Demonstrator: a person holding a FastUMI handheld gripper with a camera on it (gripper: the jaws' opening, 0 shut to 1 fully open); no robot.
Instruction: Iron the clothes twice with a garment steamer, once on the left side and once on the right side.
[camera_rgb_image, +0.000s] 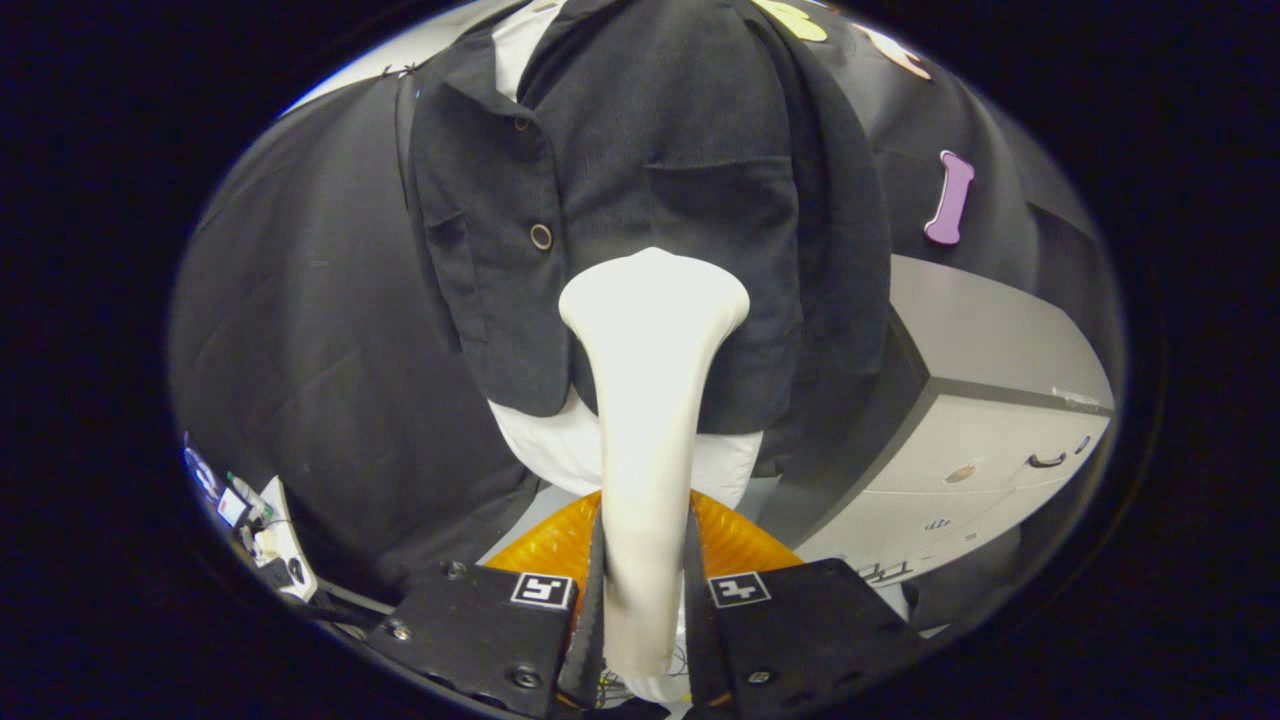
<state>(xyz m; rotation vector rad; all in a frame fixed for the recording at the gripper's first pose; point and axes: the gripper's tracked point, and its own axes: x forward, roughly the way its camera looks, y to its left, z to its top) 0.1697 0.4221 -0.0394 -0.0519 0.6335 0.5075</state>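
A white garment steamer (648, 400) stands upright between my two fingers, and my gripper (645, 580) is shut on its slim handle. Its wide head reaches up in front of a dark button-up jacket (640, 160) that hangs over a white shirt (560, 445) on a form just beyond the fingers. The steamer head sits at the jacket's lower front, right of the button row, close to or touching the cloth. An orange ribbed part (740, 545) shows low behind the handle.
A grey cabinet with drawers (980, 430) stands to the right of the garment. Black cloth hangs behind and to the left. Small white devices and cables (255, 530) lie low on the left.
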